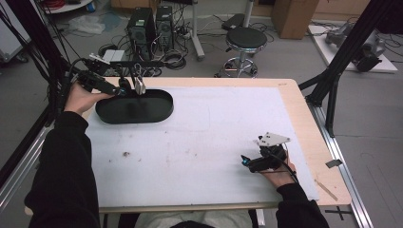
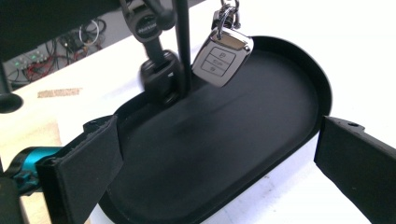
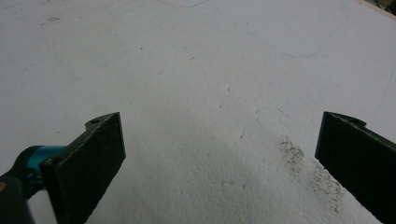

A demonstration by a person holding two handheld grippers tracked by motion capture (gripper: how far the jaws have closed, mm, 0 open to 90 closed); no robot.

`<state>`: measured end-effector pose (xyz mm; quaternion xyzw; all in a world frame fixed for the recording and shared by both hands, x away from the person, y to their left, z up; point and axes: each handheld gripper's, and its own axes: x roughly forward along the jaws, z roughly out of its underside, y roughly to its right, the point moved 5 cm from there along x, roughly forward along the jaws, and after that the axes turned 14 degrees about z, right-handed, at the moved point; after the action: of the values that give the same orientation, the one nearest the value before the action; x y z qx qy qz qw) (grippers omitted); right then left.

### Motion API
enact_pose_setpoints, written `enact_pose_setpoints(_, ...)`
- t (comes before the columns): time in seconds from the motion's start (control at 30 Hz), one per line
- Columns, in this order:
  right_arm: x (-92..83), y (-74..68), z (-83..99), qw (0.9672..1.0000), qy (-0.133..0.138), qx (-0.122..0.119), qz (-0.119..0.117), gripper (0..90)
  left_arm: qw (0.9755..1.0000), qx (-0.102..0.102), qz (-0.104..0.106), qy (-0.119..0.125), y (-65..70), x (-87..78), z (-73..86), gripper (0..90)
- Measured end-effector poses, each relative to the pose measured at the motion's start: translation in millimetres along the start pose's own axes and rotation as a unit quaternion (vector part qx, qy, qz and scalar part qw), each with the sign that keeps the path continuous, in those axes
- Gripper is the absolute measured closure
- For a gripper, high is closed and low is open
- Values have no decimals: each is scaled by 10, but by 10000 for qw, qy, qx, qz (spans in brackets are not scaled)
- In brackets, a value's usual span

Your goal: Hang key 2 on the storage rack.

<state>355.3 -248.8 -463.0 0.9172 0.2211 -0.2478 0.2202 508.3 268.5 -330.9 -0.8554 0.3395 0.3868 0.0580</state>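
Note:
A black oval tray (image 1: 157,107) lies on the white mat at the table's far left. From a black stand (image 1: 124,63) rising out of it hang a silver car key fob (image 1: 140,86) and a black key fob (image 2: 161,77), both above the tray floor. In the left gripper view the silver fob (image 2: 222,58) dangles on a ring beside the stand's post (image 2: 183,42). My left gripper (image 1: 123,90) is open at the tray's left end, its jaws spread over the tray (image 2: 243,140), short of the keys. My right gripper (image 1: 244,160) is open and empty over bare mat.
The white mat (image 1: 204,133) covers most of the wooden table. A small dark speck (image 1: 126,154) lies on it at the front left. A dusting of dark specks (image 3: 303,163) marks the mat near the right jaw. Beyond the table stand a stool (image 1: 245,40) and computer towers (image 1: 151,23).

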Motion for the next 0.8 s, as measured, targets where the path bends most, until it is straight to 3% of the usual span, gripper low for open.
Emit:
enact_pose_setpoints(0.2, -8, 2, -4, 10000, 8, 7, 16, 7, 9986, 87, 174, 494, 112, -121, 6, 17)
enact_pose_setpoints(0.47, -15, 11, -5, 10000, 26, 18, 32, 7, 9982, 194, 317, 480, 196, -94, 242, 17)
enact_pose_setpoints(0.67, -19, 10, -7, 10000, 28, 36, 35, 7, 9967, 484, 394, 524, 370, -84, 361, 17)
enact_pose_setpoints(0.8, -24, 15, -11, 10000, 48, 32, 51, 7, 9960, 568, 422, 550, 431, -83, 427, 17)
